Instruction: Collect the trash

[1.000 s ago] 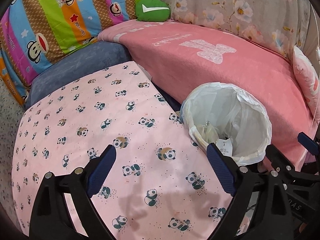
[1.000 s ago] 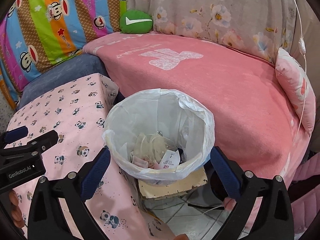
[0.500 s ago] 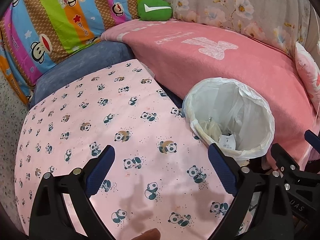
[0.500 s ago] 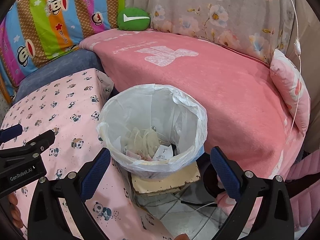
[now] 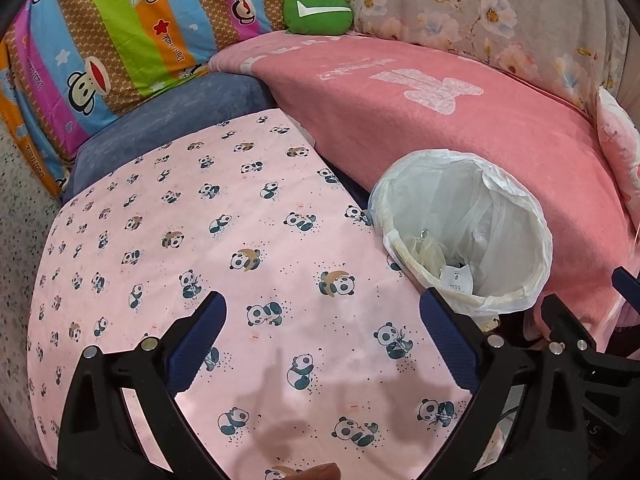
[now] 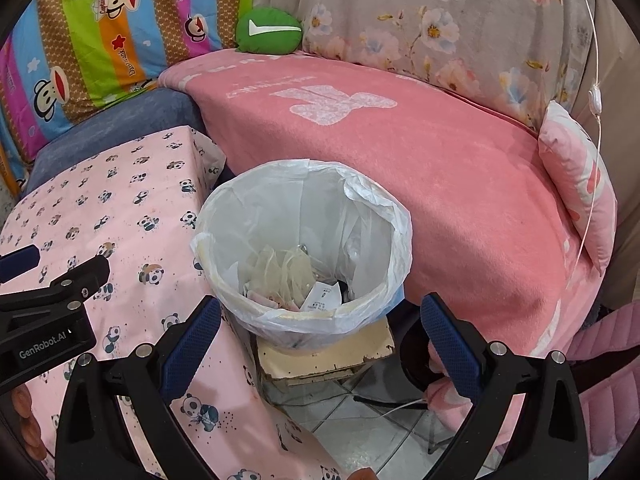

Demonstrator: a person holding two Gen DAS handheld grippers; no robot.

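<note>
Left gripper (image 5: 320,320): blue-padded jaws spread wide, nothing between them, hovering over the pink panda-print cloth (image 5: 192,216) that fills the lower left of its view. Right gripper (image 6: 320,322): jaws likewise wide apart and empty, framing the near rim of the white-bag-lined round wastebasket (image 6: 304,240) at frame centre.

Change over the last second: both views have pulled back and risen slightly; the basket sits a little lower and smaller in the right view, and more cloth shows in the left view. No item has entered or left either gripper. Judgement: a drop is finished, and the grippers are retreating.

Trash location: crumpled translucent wrappers and a white printed paper slip (image 6: 322,296) lie in the basket bottom, just beyond the right fingertips; from the left view the basket is at right of centre, beside the right pad. No loose trash visible on the cloth.
</note>
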